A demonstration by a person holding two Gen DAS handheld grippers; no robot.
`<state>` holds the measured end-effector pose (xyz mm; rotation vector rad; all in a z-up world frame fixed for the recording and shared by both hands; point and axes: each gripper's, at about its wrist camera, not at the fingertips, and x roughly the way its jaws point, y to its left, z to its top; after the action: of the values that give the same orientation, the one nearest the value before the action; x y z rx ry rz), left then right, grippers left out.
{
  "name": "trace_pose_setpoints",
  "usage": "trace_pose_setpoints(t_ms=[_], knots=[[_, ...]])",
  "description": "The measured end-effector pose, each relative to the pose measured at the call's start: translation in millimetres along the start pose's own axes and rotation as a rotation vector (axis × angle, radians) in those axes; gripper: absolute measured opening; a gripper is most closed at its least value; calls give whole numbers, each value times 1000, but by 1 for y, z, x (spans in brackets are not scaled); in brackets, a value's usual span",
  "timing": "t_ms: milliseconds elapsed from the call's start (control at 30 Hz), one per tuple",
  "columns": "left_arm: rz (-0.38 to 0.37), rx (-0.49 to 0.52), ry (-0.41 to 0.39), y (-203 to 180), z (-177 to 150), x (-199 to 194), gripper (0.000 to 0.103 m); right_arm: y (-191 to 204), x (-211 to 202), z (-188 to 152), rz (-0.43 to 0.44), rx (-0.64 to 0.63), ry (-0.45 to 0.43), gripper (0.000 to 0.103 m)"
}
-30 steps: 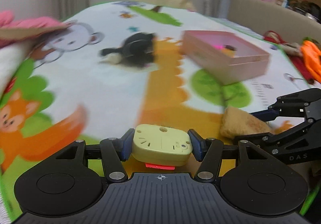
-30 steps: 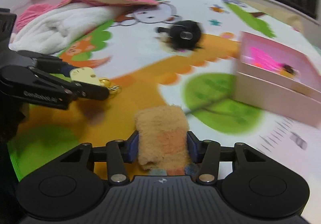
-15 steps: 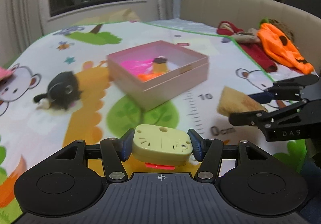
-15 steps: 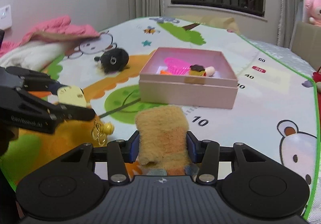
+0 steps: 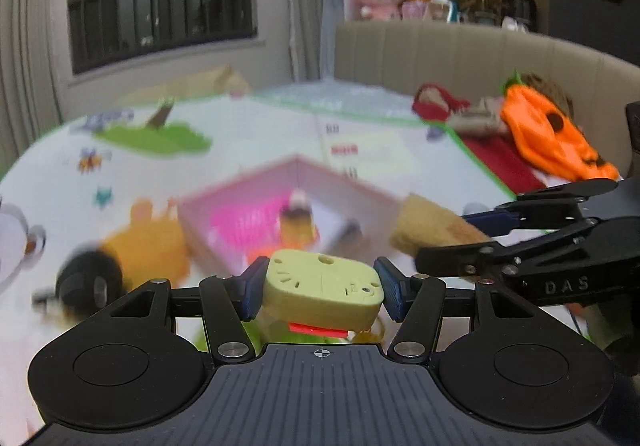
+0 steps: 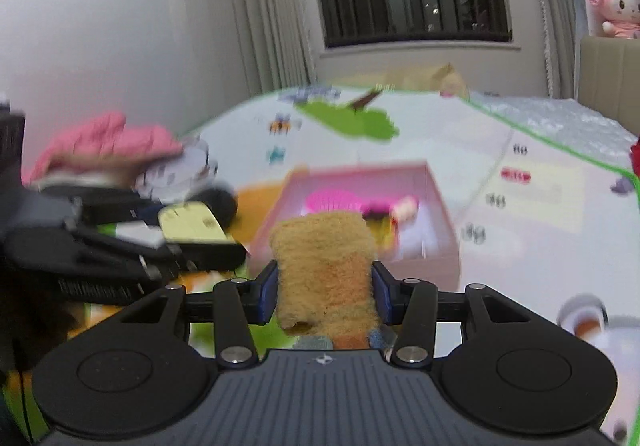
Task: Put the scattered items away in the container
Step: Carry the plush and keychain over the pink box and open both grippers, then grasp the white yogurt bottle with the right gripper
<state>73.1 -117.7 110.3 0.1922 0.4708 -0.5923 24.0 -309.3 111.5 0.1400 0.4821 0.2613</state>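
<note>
Progress looks partial to us from the left wrist view: the pink box (image 5: 296, 202) on the play mat (image 5: 248, 142) already holds a bright pink item (image 5: 244, 220) and a small dark-topped toy (image 5: 298, 216), while a black plush (image 5: 90, 280) lies on the mat to the left of the box, outside it. Our left gripper (image 5: 320, 288) is closed about the pale yellow charm (image 5: 322, 286), its blue pads pressed on both sides, and we carry it in front of the box's near edge, not yet over the opening, as far as the blur lets us judge. From the right wrist view, our right gripper (image 6: 325, 294) is clamped in the same way on the tan fuzzy plush (image 6: 326, 270), held up before the box (image 6: 440, 206), with the left gripper and its charm (image 6: 192, 228) just to the left. We judge three things remain to go in: both carried pieces and the black plush.
</note>
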Motion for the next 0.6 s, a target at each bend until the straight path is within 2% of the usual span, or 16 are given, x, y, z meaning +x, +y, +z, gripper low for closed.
trace_pose_setpoints(t_ms=[67,100,133,200,267,333,467,600], knots=[[11,4,-40,10,20,17,62,-13,17,27,-29,46,-45,49],[8,3,-63,16,28,26,62,-20,25,38,-32,67,-68,58],[1,-4,-75,23,35,35,66,-29,33,48,-21,91,-90,72],[-4,-40,-64,37,43,51,92,-41,46,62,-13,129,-101,75],[3,-89,-55,51,39,55,95,-45,55,67,-38,139,-93,75],[23,-105,-36,60,28,51,95,-46,60,63,-53,138,-81,76],[144,-141,31,76,-11,33,98,-40,75,48,-71,156,-22,76],[266,-203,94,94,-61,0,100,-7,91,37,-65,77,32,76]])
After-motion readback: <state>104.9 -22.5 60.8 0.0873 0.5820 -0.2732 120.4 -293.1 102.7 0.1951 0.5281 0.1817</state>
